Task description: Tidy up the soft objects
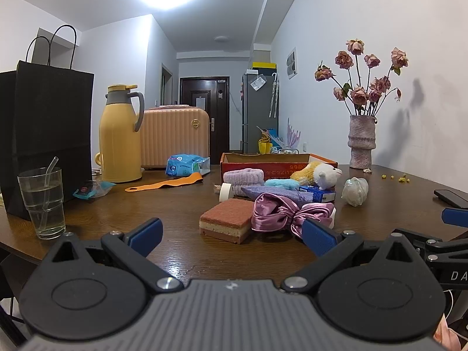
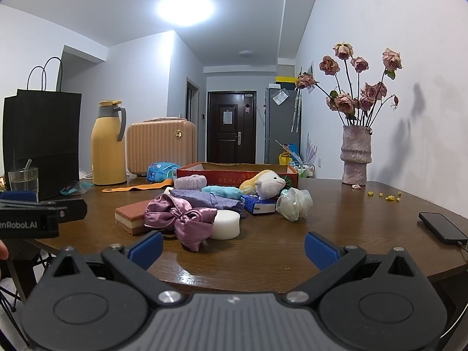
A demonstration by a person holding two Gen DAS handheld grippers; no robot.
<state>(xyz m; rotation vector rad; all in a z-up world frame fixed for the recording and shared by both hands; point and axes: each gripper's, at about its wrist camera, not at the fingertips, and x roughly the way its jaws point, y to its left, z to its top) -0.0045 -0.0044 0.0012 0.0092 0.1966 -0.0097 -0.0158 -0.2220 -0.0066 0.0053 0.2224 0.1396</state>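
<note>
Both claws spread, empty: left claw (image 1: 232, 238), right claw (image 2: 234, 247), at near counter (image 2: 365, 228) edge. Satin bow (image 2: 187, 219) mid-counter beside sponge (image 1: 225, 219); light, slippery, limp; pinch centre knot

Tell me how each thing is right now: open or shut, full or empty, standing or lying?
Left gripper: open, holding nothing.
Right gripper: open, holding nothing.
Cardboard box: open on top.
Yellow jug: upright, lid shut.
Glass: upright, part full of water, straw inside.
Sponge: lying flat.
Pink bow: lying in the pile.
Toy sheep: lying against the box.
Vase: upright, holding dried roses.
Phone: flat, screen dark.
</note>
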